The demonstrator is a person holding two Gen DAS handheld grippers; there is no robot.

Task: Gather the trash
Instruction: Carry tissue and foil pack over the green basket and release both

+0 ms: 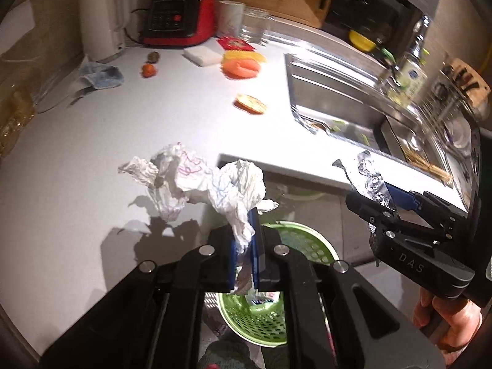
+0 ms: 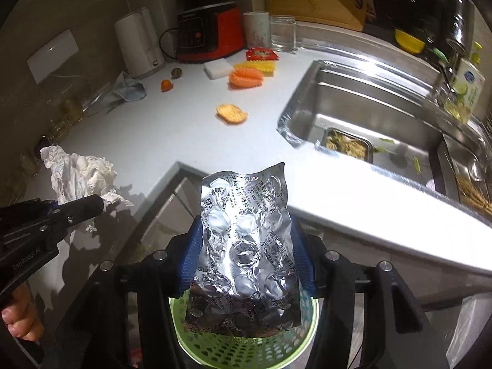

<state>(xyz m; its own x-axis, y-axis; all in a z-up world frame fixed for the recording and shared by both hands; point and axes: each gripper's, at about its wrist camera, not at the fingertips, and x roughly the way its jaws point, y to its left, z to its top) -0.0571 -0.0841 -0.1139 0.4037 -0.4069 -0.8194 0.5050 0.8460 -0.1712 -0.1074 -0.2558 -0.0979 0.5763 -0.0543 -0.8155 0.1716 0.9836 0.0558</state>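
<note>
Kitchen countertop [image 2: 190, 135], white and brightly lit, runs from a red blender base [image 2: 209, 33] at its back edge to a steel sink [image 2: 363, 104] on its right side. Scraps remain on it: an orange peel piece [image 2: 232, 113] near the middle, and orange and yellow bits [image 2: 249, 75] near the back edge.

Both tools hang off the counter's front edge, above a green perforated basket [image 2: 246, 347] on the floor.

- The left gripper [image 1: 244, 255] has its 2 fingers pressed together on a crumpled white tissue [image 1: 215, 181]. Most of the paper billows free above the pads, and part of it seems to reach back over the counter's front edge.
- The right gripper [image 2: 246, 258] is clamped on a used foil blister pack [image 2: 246, 246], pinching it across its width so that it bows.

Risks from here, as I judge them:

1. The tissue is light and wide. Released off-centre, it could drift or catch on the basket rim or counter edge.
2. The foil is stiff and springy. It may flick sideways when the fingers part.
3. The 2 tools are near each other above 1 opening and could knock together.
</note>
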